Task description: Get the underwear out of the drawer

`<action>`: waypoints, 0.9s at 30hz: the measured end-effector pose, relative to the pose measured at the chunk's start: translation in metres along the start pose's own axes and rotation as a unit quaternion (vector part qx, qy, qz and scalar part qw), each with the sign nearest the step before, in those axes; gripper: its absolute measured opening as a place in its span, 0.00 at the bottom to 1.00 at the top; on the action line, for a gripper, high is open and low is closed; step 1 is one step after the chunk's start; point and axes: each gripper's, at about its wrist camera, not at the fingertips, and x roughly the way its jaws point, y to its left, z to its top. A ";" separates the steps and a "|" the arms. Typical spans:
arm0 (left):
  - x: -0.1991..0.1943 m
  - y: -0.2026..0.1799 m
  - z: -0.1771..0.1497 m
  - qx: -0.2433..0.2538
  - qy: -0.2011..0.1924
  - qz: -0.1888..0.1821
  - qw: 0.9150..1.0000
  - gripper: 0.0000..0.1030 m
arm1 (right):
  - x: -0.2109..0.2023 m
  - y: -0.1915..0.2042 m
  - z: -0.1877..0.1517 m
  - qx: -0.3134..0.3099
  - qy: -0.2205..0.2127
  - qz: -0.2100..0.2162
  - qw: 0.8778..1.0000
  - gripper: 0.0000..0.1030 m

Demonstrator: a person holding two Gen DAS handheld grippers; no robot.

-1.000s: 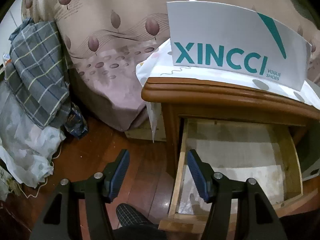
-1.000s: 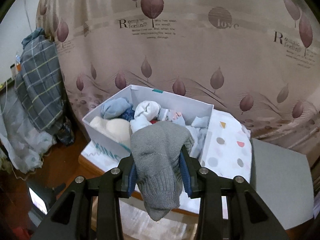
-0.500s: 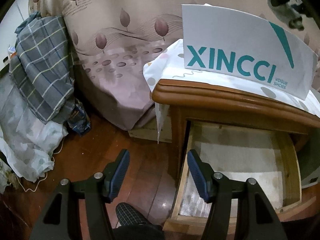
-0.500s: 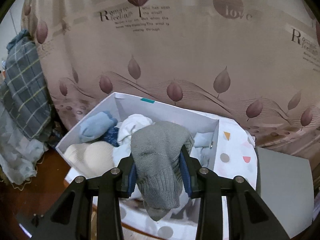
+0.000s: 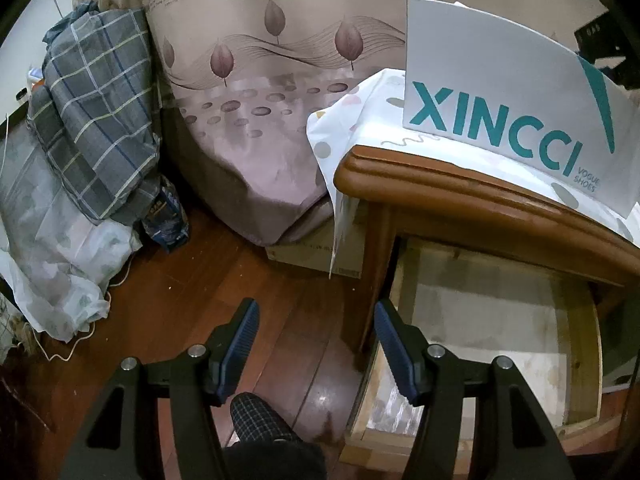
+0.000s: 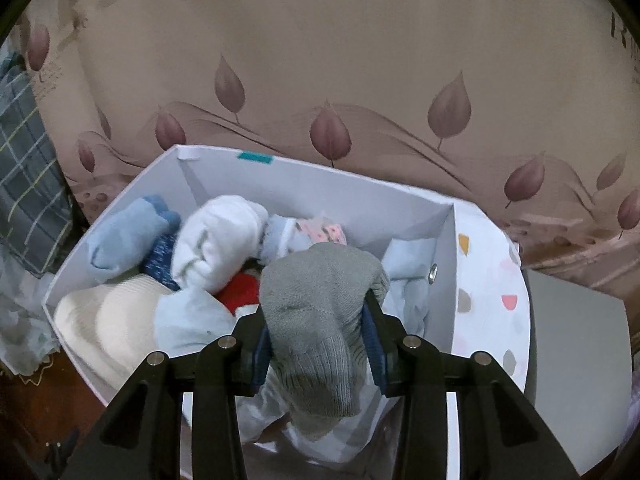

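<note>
Two wrist views are available. Left wrist view: the left gripper (image 5: 316, 344) occupies the bottom centre of the frame with its jaws spread apart and nothing between them; wooden floor (image 5: 192, 280) shows through the gap. At the lower right, the drawer (image 5: 580, 344) of a wooden nightstand (image 5: 440, 188) is pulled out, and only its pale bottom panel is visible. On the nightstand's top surface, at the upper right, a white dotted cloth (image 5: 352, 120) lies under a white box (image 5: 500, 92) printed "XINCCI". A leaf-patterned bed cover (image 5: 260, 100) fills the upper centre, and a plaid garment (image 5: 96, 112) is piled at the upper left. Right wrist view: the right gripper (image 6: 318, 326) sits at the bottom centre, its jaws closed on a grey knitted piece of underwear (image 6: 320, 312), which bulges above the jaws and hangs below them. This item is positioned over the open top of the white box (image 6: 320, 184), right of centre; whether it touches the contents cannot be determined. Inside the box lie light blue, white, cream, red and pink-patterned garments (image 6: 216, 248). The bed cover (image 6: 360, 60) spans the upper frame.
</note>
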 end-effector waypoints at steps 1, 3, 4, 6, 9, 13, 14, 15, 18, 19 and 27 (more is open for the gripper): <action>0.000 0.000 0.000 0.000 0.000 0.001 1.000 0.60 | 0.004 -0.001 -0.002 0.001 0.005 -0.004 1.000 0.38; 0.001 -0.001 0.000 0.001 0.000 0.001 1.000 0.60 | 0.009 -0.002 -0.005 0.001 0.011 -0.007 1.000 0.39; 0.001 -0.001 0.000 0.002 0.001 0.001 1.000 0.60 | 0.011 -0.002 -0.006 0.002 0.011 -0.008 1.000 0.40; 0.001 -0.002 -0.001 0.006 0.001 0.004 1.000 0.60 | 0.013 -0.003 -0.009 0.004 0.013 -0.008 1.000 0.43; 0.000 -0.003 -0.001 0.011 -0.002 0.010 1.000 0.60 | 0.013 -0.002 -0.012 0.001 0.014 -0.010 1.000 0.47; -0.001 -0.003 -0.001 0.012 -0.004 0.012 1.000 0.60 | 0.011 -0.003 -0.012 0.004 0.012 -0.013 1.000 0.63; -0.001 -0.003 -0.001 0.013 -0.005 0.015 1.000 0.60 | 0.009 -0.003 -0.013 0.003 0.010 -0.014 1.000 0.68; 0.000 -0.002 -0.002 0.013 -0.004 0.014 1.000 0.60 | 0.008 -0.002 -0.013 0.001 0.009 -0.016 1.000 0.71; 0.000 -0.002 -0.002 0.012 -0.003 0.013 1.000 0.60 | -0.002 -0.001 -0.014 -0.005 0.001 -0.025 1.000 0.78; 0.000 -0.002 -0.002 0.013 -0.003 0.013 1.000 0.60 | -0.006 -0.002 -0.013 -0.006 -0.004 -0.026 1.000 0.79; 0.001 -0.005 -0.004 0.020 -0.001 0.013 1.000 0.60 | -0.063 0.000 -0.017 -0.016 -0.052 -0.023 0.998 0.93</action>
